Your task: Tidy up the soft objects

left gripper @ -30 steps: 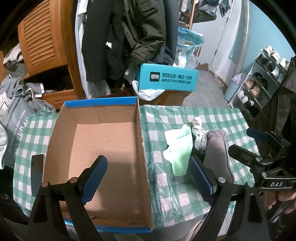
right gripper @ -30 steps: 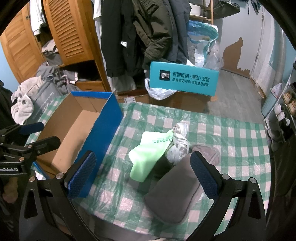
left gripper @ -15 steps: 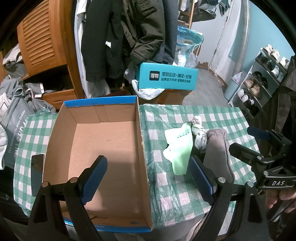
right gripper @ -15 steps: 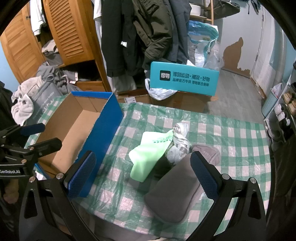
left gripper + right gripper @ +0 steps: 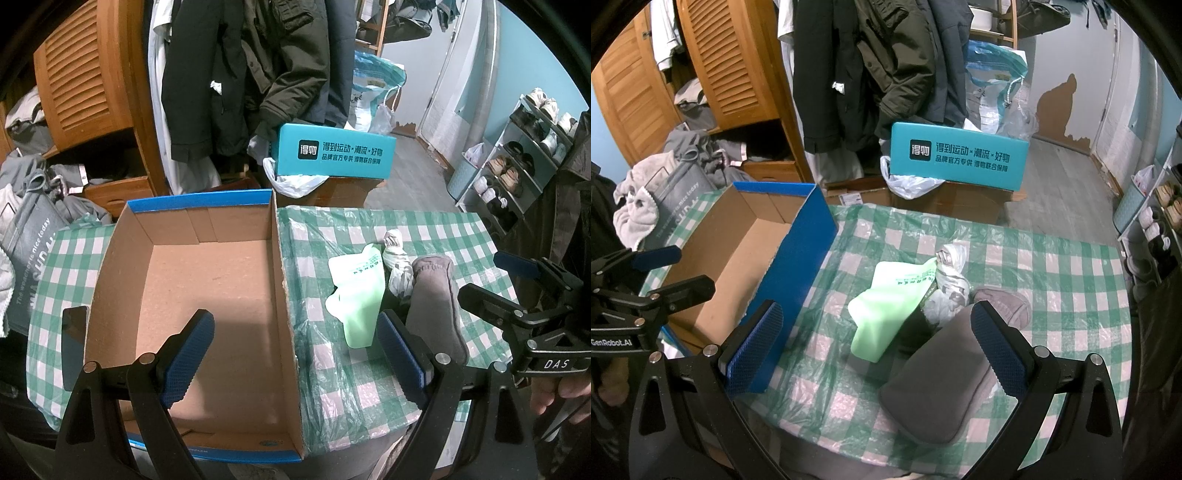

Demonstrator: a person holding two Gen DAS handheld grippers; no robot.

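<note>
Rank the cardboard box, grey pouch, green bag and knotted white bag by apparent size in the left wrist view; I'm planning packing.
1. cardboard box
2. grey pouch
3. green bag, close to the pouch, so unsure
4. knotted white bag

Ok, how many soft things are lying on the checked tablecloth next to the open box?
3, clustered together: a light green bag nearest the box, a white knotted bag behind it, a grey plush item closest to the right gripper. Something dark underneath may be another.
</note>
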